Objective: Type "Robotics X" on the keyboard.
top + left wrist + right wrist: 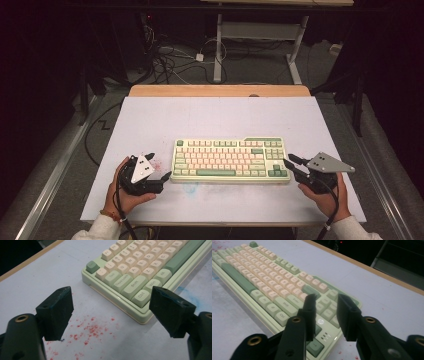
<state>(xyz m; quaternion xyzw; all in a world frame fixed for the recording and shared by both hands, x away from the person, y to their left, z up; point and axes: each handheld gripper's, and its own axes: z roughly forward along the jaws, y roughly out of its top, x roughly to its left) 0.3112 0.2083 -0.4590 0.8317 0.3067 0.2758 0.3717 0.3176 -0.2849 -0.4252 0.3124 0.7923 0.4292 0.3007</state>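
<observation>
- High view: a green and cream keyboard point(230, 160) lies flat on the white table point(215, 117), near the person's edge and about midway across.
- The left gripper point(159, 166) sits just beside the keyboard's left end, low at its front corner; one jaw tip looks to reach that corner, though contact cannot be told from here.
- The right gripper point(292, 162) is at the keyboard's right end, jaw tips pointing at its right edge. Each gripper is held in a hand, and a grey plate tops each.
- Left gripper view: the left gripper point(110, 312) has its jaws spread wide with nothing between them. The keyboard point(140, 270) lies ahead and to the right, its front left corner close to the right-hand jaw. Red specks point(87, 330) dot the table point(37, 282) between the jaws.
- Right gripper view: the right gripper point(325, 311) has its jaws fairly close together, a narrow gap left, holding nothing. They hover over the keyboard's point(262, 277) right end, above the green keys near its corner. Whether they touch the keys cannot be told.
</observation>
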